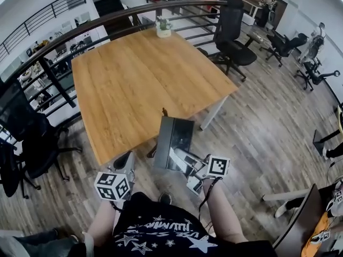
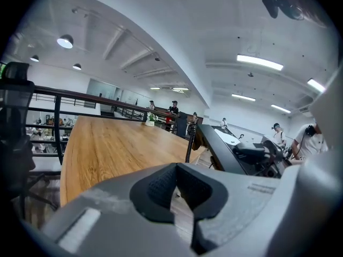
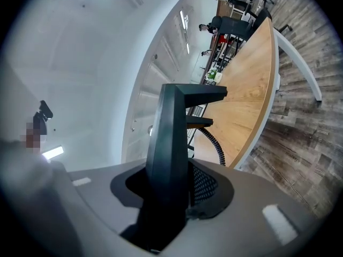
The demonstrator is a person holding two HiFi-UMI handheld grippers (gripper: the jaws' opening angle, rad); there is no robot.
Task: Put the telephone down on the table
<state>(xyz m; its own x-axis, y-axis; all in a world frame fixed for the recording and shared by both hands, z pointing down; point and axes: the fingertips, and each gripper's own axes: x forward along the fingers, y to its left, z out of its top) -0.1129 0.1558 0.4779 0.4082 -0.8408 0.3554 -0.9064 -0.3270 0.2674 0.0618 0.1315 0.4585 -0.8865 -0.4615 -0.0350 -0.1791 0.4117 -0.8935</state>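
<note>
The telephone [image 1: 172, 143], a dark grey desk set, hangs in the air just off the near edge of the wooden table [image 1: 134, 79]. My right gripper [image 1: 183, 165] is shut on its near edge. In the right gripper view the telephone [image 3: 171, 143] stands on edge between the pads, its coiled cord [image 3: 214, 143] trailing toward the table [image 3: 252, 90]. My left gripper [image 1: 126, 164] sits to the telephone's left, below the table's near corner. Its jaws [image 2: 183, 189] show a narrow gap with nothing in it. That view shows the telephone [image 2: 225, 149] to the right and the table [image 2: 118, 143] ahead.
A small potted plant [image 1: 163, 28] stands at the table's far edge. A railing [image 1: 64, 31] runs behind and to the left of the table. Black office chairs stand at the far right [image 1: 233, 31] and near left [image 1: 27, 143]. Wooden floor lies under the grippers.
</note>
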